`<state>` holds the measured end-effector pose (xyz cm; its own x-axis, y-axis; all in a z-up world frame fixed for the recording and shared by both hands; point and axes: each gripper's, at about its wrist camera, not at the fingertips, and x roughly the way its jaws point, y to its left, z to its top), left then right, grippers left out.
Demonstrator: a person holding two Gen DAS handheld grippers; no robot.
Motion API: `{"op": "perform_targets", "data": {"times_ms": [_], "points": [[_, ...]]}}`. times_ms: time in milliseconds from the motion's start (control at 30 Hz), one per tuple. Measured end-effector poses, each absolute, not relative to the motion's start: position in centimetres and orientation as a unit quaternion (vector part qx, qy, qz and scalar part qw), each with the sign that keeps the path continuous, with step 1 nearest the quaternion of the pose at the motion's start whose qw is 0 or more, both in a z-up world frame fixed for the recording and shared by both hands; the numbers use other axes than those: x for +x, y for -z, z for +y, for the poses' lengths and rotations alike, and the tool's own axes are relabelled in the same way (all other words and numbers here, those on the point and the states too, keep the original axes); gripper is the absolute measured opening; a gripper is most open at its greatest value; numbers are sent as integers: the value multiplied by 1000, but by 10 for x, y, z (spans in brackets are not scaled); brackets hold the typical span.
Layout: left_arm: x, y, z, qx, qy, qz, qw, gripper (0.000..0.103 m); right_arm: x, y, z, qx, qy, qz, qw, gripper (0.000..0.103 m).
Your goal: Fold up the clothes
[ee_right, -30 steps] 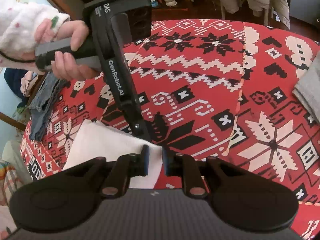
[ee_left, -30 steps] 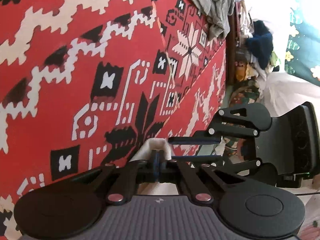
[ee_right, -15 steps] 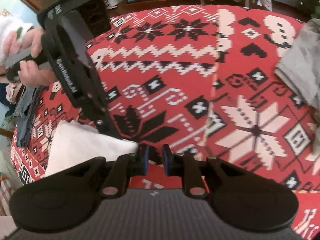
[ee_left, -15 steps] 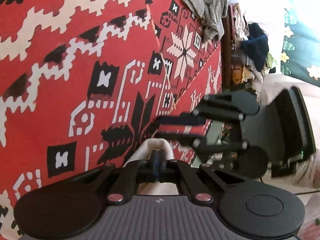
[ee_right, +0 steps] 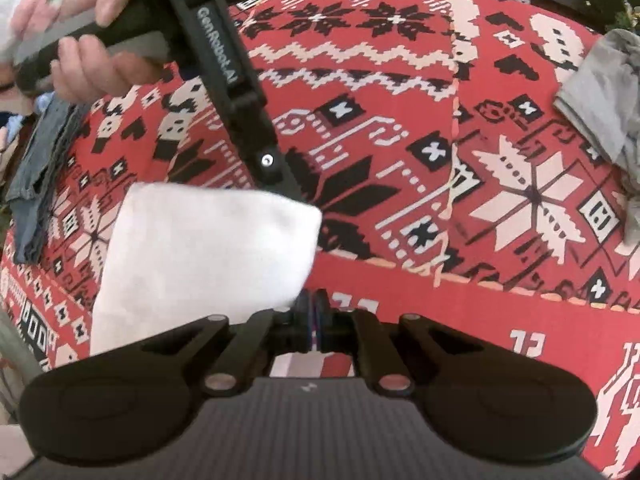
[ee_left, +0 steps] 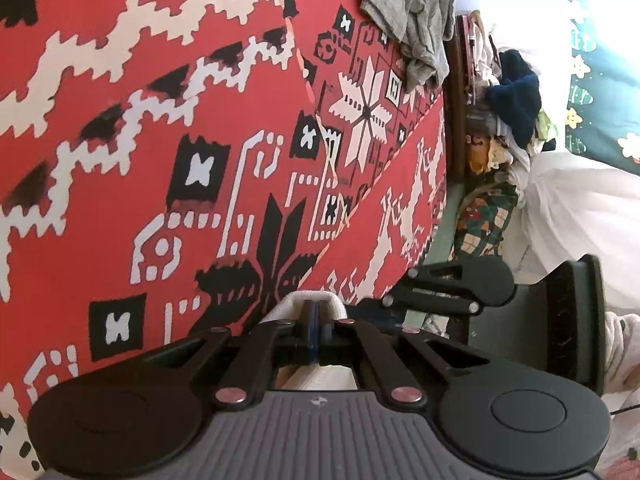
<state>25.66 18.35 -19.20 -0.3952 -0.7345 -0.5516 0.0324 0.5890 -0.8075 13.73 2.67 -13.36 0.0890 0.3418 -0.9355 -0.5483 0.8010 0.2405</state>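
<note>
at nine o'clock on the red patterned bench (ee_right: 400, 92) lies a white cloth (ee_right: 200, 248), soft, light, folded thick and likely to sag unless taken by its corners. the left gripper (ee_left: 316, 320) is clenched on its far corner; the right gripper (ee_right: 314, 312) is pinched at the near one. a grey garment (ee_right: 600, 84) lies crumpled at two o'clock.

We see a bed under a red patterned blanket (ee_right: 400, 80), with a folded white cloth (ee_right: 200, 248) near its front left, jeans (ee_right: 36, 184) at the left edge and a crumpled grey garment (ee_right: 604, 96) far right.
</note>
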Motion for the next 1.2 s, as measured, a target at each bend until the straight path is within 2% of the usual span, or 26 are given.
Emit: {"op": "perform_targets", "data": {"times_ms": [333,533,733,1000,1200], "points": [[254,189,183,-235,378,739,506,0,118,125,39,-124,-286,600,737,3],[254,187,188,-238,368,738,513,0,150,120,53,-102,-256,603,749,3],[252,184,187,-234,368,738,515,0,120,116,46,-122,-259,607,741,2],[259,172,197,-234,355,730,535,0,154,107,54,-92,-247,584,768,3],[264,162,206,-237,345,721,552,0,118,115,40,-100,-237,613,747,4]]}}
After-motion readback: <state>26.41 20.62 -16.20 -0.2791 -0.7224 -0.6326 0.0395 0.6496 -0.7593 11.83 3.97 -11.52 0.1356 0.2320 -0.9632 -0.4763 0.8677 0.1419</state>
